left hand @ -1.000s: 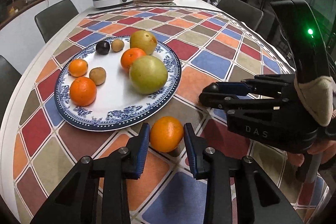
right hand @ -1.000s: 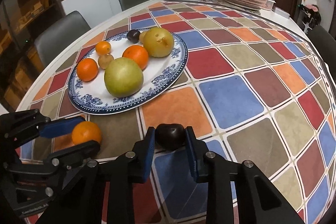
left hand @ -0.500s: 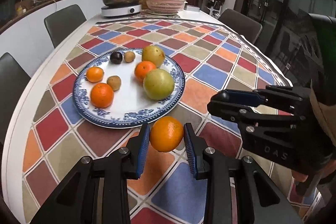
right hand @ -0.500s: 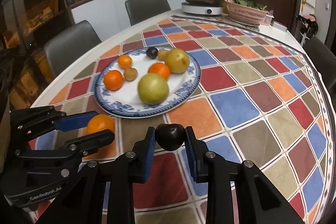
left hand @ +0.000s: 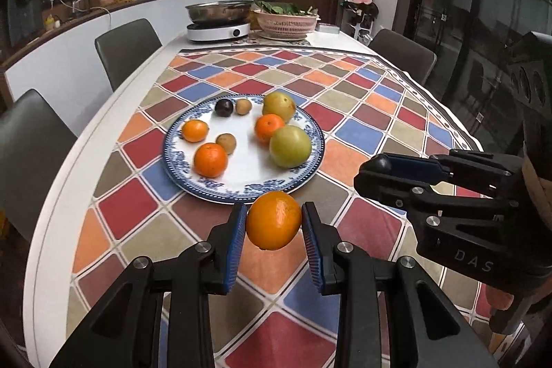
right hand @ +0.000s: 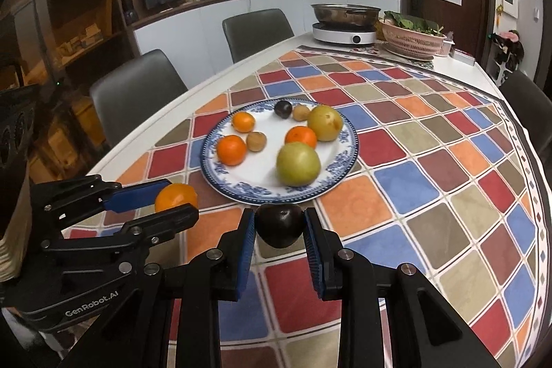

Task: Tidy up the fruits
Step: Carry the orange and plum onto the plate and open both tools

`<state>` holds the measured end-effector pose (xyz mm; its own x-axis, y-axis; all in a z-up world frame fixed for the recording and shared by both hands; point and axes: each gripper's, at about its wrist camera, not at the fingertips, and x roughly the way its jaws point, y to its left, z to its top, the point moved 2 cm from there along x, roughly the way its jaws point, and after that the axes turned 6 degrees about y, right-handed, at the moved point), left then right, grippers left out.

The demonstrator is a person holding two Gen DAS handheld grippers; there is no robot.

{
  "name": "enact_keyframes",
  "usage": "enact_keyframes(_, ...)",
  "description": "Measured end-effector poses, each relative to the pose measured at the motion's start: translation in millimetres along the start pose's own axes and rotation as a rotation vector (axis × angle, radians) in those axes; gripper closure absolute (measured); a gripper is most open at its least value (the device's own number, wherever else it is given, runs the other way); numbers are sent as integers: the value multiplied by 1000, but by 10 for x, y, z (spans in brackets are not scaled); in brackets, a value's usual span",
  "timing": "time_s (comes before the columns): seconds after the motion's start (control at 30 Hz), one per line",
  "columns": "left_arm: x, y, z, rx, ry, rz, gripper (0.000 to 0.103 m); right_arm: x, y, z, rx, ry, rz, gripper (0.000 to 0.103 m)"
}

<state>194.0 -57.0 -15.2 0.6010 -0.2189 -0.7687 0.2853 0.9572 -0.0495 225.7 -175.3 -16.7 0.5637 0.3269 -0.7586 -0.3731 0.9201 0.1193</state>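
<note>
My left gripper [left hand: 274,226] is shut on an orange [left hand: 273,219] and holds it in the air in front of the blue-and-white plate [left hand: 193,181]; it also shows in the right wrist view [right hand: 176,200]. My right gripper [right hand: 279,231] is shut on a dark plum [right hand: 278,225], also lifted above the tablecloth near the plate's [right hand: 341,175] front rim. The plate holds several fruits: oranges, two small kiwis, a dark plum [left hand: 224,107], a green pear [left hand: 289,146] and a yellow pear [left hand: 278,102].
The checkered tablecloth [left hand: 362,112] covers a white table. At the far end stand an induction cooker with a steel pan [left hand: 218,19] and a pink basket of greens [left hand: 285,20]. Grey chairs [left hand: 127,47] line the left side; another chair [left hand: 402,52] stands far right.
Both grippers have risen and pulled back from the table with their fruits held; the plate now looks smaller and farther away.
</note>
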Motion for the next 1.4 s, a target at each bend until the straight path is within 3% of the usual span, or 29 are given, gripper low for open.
enact_keyframes(0.73, -217, 321, 267, 6, -56, 57, 70, -65, 195, 320, 33, -35, 1, 74)
enact_keyframes(1.03, 69, 433, 582, 49, -36, 67, 70, 201, 67, 604, 36, -5, -8, 74)
enact_keyframes(1.4, 684, 597, 891, 81, 45, 51, 70, 614, -132, 930, 58, 21, -9, 74)
